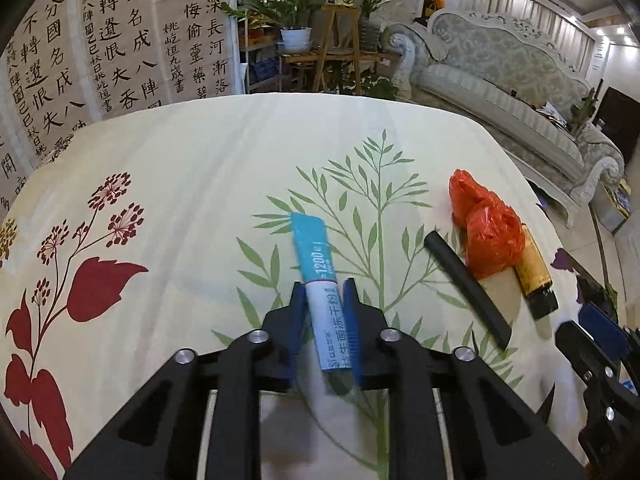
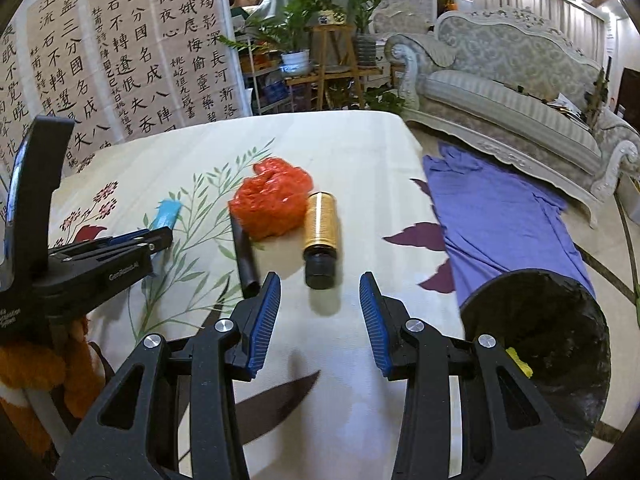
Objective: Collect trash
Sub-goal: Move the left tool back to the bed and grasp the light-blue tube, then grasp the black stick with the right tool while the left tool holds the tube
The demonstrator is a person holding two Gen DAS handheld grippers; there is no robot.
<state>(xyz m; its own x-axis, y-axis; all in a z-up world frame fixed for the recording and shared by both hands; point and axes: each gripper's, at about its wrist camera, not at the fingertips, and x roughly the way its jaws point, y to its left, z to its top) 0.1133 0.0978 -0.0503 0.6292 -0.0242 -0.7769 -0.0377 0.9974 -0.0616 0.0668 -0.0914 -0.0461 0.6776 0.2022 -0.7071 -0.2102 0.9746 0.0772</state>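
My left gripper (image 1: 323,296) is shut on a blue and white sachet (image 1: 316,256), held just above the floral tablecloth (image 1: 180,184); it shows from the side in the right wrist view (image 2: 158,238). To its right lie a black tube (image 1: 468,286), a crumpled red plastic bag (image 1: 486,226) and a gold bottle with a black cap (image 1: 536,276). My right gripper (image 2: 320,300) is open and empty, just short of the gold bottle (image 2: 320,236), with the red bag (image 2: 272,200) and black tube (image 2: 244,258) to its left.
A black-lined trash bin (image 2: 536,344) stands off the table's right edge, with a yellow scrap inside. A purple cloth (image 2: 496,216) lies on the floor beyond it. A sofa (image 2: 500,92), plant stands and calligraphy sheets stand behind the table.
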